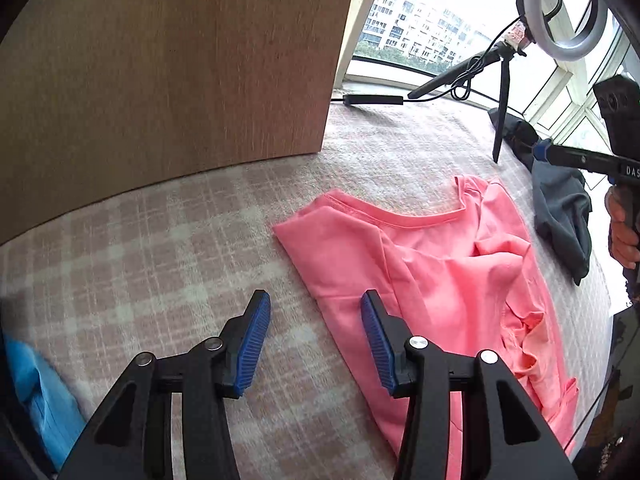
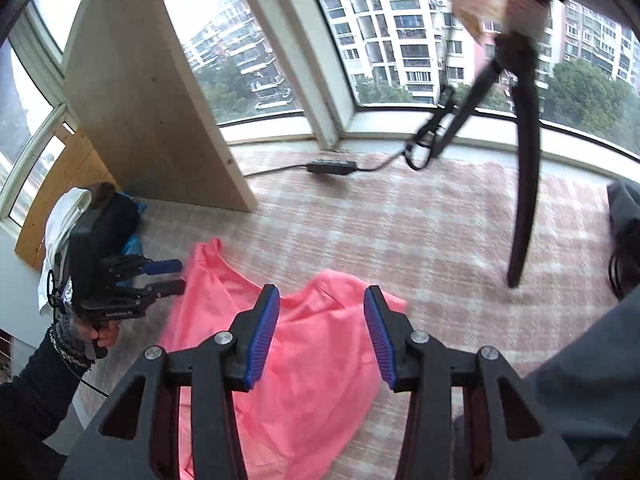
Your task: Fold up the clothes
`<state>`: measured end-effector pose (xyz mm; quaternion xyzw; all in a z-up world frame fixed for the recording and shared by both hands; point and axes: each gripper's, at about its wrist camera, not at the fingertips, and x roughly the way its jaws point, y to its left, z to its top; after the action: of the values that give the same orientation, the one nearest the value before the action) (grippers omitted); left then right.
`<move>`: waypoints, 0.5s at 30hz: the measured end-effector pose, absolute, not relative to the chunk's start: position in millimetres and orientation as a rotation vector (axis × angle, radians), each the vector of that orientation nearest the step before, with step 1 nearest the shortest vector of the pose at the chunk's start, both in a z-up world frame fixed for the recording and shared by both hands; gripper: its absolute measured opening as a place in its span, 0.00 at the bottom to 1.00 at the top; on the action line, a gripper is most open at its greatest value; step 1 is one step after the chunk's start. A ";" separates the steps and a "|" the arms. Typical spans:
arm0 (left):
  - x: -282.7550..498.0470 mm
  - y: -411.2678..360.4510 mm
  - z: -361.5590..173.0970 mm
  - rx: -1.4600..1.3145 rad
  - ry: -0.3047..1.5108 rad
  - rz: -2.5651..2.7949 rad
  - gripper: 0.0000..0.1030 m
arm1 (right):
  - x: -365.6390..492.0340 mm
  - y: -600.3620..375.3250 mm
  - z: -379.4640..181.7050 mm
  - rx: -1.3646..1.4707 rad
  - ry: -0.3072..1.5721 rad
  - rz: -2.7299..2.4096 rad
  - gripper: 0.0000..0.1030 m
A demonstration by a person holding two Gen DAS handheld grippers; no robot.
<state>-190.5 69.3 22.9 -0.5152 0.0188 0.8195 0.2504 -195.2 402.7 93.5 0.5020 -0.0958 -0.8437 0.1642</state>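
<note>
Pink tee (image 1: 440, 264) rumpled on the plaid blanket (image 1: 160, 248), both claws gaping, holding nothing.
Left claw (image 1: 316, 340) hovers at its near-left edge; right claw (image 2: 320, 332) hangs above it.

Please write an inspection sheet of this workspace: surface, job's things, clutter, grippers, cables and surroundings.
Surface: pink and white checked blanket.
Job's things: pink T-shirt lying rumpled, not yet folded; grey garment beside it.
Clutter: blue cloth at the edge; ring light on a black tripod.
Grippers: left gripper open, over the shirt's edge; right gripper open above the shirt.
Cables: black cable with inline controller on the blanket.
Surroundings: wooden panel, bay window, apartment blocks outside.
</note>
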 end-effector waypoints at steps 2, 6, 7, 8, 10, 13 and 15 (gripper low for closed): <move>-197.5 77.4 21.8 -1.368 0.087 2.239 0.45 | -195.6 422.7 70.5 1.495 -0.314 -2.397 0.42; -204.8 89.5 19.7 -1.340 0.152 2.227 0.45 | -203.0 420.1 37.0 1.527 -0.319 -2.323 0.42; -205.1 91.9 19.7 -1.337 0.176 2.222 0.45 | -205.2 415.2 30.6 1.526 -0.304 -2.301 0.42; -205.2 94.2 19.7 -1.334 0.196 2.220 0.45 | -206.0 404.6 24.9 1.528 -0.261 -2.293 0.42; -207.6 98.6 19.3 -1.329 0.213 2.216 0.45 | -208.0 397.3 26.4 1.478 -0.250 -2.307 0.42; -209.9 99.1 18.6 -1.317 0.198 2.210 0.43 | -212.5 394.4 24.7 1.457 -0.294 -2.286 0.32; -212.0 99.8 17.8 -1.312 0.159 2.197 0.26 | -213.2 391.5 22.1 1.475 -0.277 -2.295 0.09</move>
<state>-212.0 99.8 17.8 -0.4903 0.0595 0.8215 0.2848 -213.2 391.5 22.1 0.5271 -0.0989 -0.8204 0.1985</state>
